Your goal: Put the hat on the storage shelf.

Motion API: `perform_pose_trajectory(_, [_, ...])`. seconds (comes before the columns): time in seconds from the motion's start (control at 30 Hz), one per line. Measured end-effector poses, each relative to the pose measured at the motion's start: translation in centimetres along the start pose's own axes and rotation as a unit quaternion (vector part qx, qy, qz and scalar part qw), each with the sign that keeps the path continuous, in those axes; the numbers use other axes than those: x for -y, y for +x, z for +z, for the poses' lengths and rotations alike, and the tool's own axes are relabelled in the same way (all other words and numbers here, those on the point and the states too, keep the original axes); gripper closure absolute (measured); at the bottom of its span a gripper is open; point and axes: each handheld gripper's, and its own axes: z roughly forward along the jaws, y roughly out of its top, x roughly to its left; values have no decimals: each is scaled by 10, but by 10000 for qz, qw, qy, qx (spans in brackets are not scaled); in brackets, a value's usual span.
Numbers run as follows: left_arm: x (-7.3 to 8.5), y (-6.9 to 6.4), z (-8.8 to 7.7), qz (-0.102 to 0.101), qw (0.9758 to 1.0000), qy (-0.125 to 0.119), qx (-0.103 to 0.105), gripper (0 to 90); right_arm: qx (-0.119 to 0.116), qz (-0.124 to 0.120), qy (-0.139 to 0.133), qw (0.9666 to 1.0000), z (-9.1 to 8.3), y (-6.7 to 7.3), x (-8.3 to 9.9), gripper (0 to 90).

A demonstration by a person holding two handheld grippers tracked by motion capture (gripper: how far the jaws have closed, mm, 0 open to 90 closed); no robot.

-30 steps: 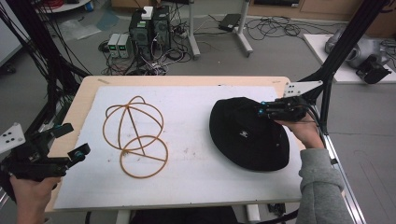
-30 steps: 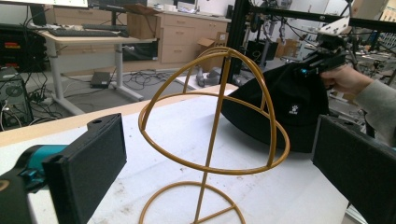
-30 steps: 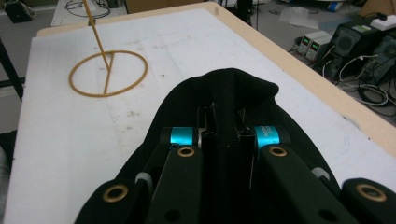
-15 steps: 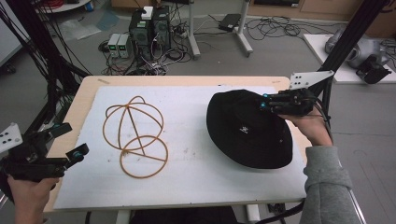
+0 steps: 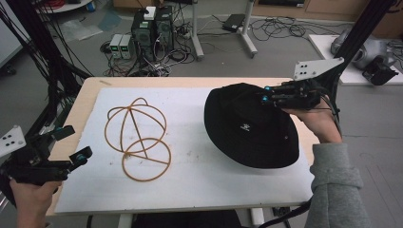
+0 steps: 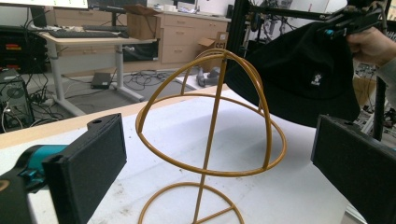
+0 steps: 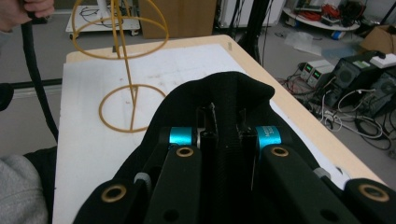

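A black bucket hat [image 5: 252, 128] with a small white logo hangs tilted over the right side of the table, its crown pinched by my right gripper [image 5: 264, 99], which is shut on it. In the right gripper view the jaws press a fold of the hat [image 7: 224, 93] between them. A gold wire hat stand [image 5: 138, 137] with a round base stands upright on the white board at the left. My left gripper [image 5: 71, 142] rests open at the table's left edge, apart from the wire hat stand [image 6: 210, 135], which stands ahead of its wide-set jaws. The hat [image 6: 299, 74] hangs at the upper right there.
The white board [image 5: 199, 175] covers most of the wooden table [image 5: 190, 81]. Computer boxes and tangled cables [image 5: 152, 33] lie on the floor behind. Black frame posts [image 5: 33, 52] rise at the left and right of the table.
My right gripper has lifted the hat off the board, raising its crown side and tilting the brim. The left gripper has stayed where it was.
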Motion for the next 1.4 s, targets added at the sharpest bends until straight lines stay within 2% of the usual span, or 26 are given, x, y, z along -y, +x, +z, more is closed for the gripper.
perform_pose_trajectory(0.03, [0,0,0,9,10000,8,7,36,0,0,0,10000,0,0,0,848])
perform_pose_trajectory(0.07, [0,-1,-1,1,10000,11,-2,36,-40,-41,-16,10000,0,3,-8,848])
perform_pose_trajectory(0.17, [-1,-3,-1,10,10000,25,15,36,-80,-99,-32,9999,0,5,-17,846])
perform_pose_trajectory(0.2, [-2,-5,-1,43,10000,38,31,36,-125,-164,-48,9998,0,8,-26,844])
perform_pose_trajectory(0.33, [-2,-8,0,81,9999,57,49,36,-188,-239,-92,9995,2,11,-42,842])
perform_pose_trajectory(0.77, [1,-11,-12,58,9999,70,-59,36,-443,-499,-181,9976,20,18,-86,842])
perform_pose_trajectory(1.07, [4,-14,-19,69,9998,108,-136,36,-680,-505,-205,9962,31,24,-111,838])
perform_pose_trajectory(1.23, [5,-16,-22,89,9998,136,-151,36,-830,-602,-321,9942,37,27,-124,835])
perform_pose_trajectory(1.27, [5,-17,-23,84,9997,139,-160,36,-852,-710,-402,9930,40,28,-129,834])
perform_pose_trajectory(1.4, [6,-17,-23,57,9998,128,-168,36,-943,-762,-473,9915,48,32,-139,835])
